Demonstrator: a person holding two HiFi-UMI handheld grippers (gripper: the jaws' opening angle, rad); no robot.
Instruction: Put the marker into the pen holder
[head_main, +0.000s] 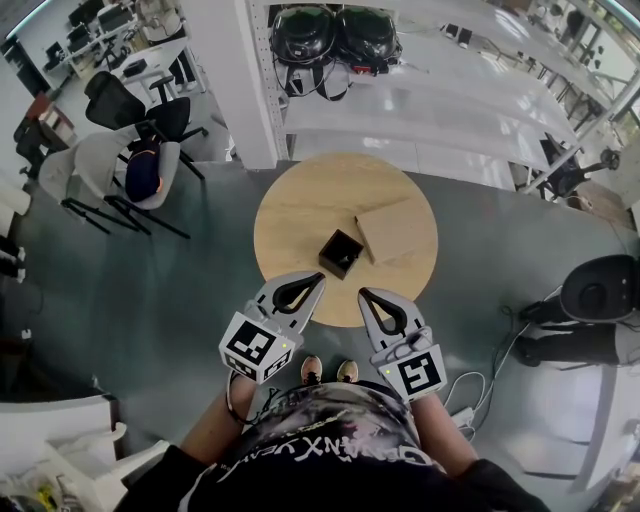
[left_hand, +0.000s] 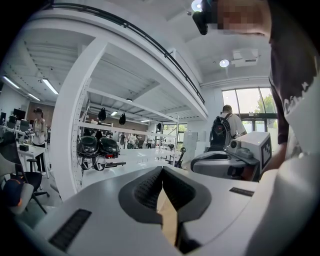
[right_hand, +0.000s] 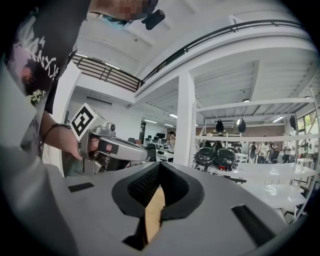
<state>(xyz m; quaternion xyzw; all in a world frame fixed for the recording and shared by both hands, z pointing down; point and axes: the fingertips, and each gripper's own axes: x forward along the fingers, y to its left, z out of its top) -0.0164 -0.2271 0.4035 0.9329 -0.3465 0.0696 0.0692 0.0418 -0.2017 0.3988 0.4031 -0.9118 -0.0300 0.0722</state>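
Note:
A small black square pen holder (head_main: 341, 252) stands near the middle of the round wooden table (head_main: 300, 215). A thin pale streak shows inside it; I cannot tell whether that is the marker. My left gripper (head_main: 318, 279) hangs at the table's near edge, jaws shut on nothing. My right gripper (head_main: 364, 293) is beside it, also shut and empty. In the left gripper view, the left gripper (left_hand: 162, 170) has its pads together and points level across the room, with the right gripper (left_hand: 225, 162) to its right. In the right gripper view, the right gripper (right_hand: 160, 165) is closed too.
A flat tan box (head_main: 396, 230) lies on the table just right of the holder. Office chairs (head_main: 130, 130) stand to the far left. White shelving with dark helmets (head_main: 335, 38) is behind the table. A black floor unit and cables (head_main: 585, 320) sit to the right.

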